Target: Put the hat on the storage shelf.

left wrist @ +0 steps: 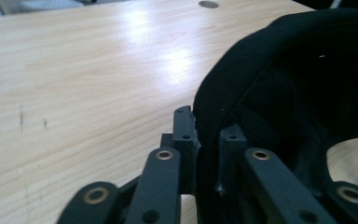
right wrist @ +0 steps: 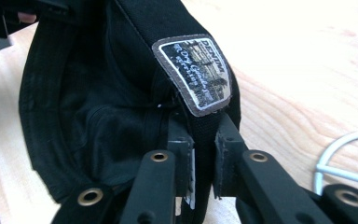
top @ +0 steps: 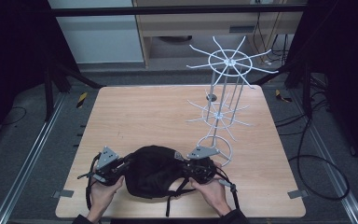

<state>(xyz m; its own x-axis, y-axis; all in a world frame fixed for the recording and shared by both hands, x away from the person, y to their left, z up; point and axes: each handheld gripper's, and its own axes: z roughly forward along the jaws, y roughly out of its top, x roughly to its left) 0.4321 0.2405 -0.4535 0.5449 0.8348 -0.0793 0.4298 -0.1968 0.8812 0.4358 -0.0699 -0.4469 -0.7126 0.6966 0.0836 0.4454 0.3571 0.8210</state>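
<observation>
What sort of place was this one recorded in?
Probably a lab recording station: a bare wooden table fenced by dark curtains, floor rails and loose cables around it, and a white wire rack.

Both forearms come in low and close together. The left gripper (top: 119,166) and the right gripper (top: 190,167) face each other, each with its jaws pinched nearly together, a hand wrapped behind each.

The left and middle of the worktop (top: 135,112) lie bare, so your grippers pass freely there. At right rear, the white wire rack (top: 223,93) blocks the way, its base ring just behind your right gripper (top: 196,169).
</observation>
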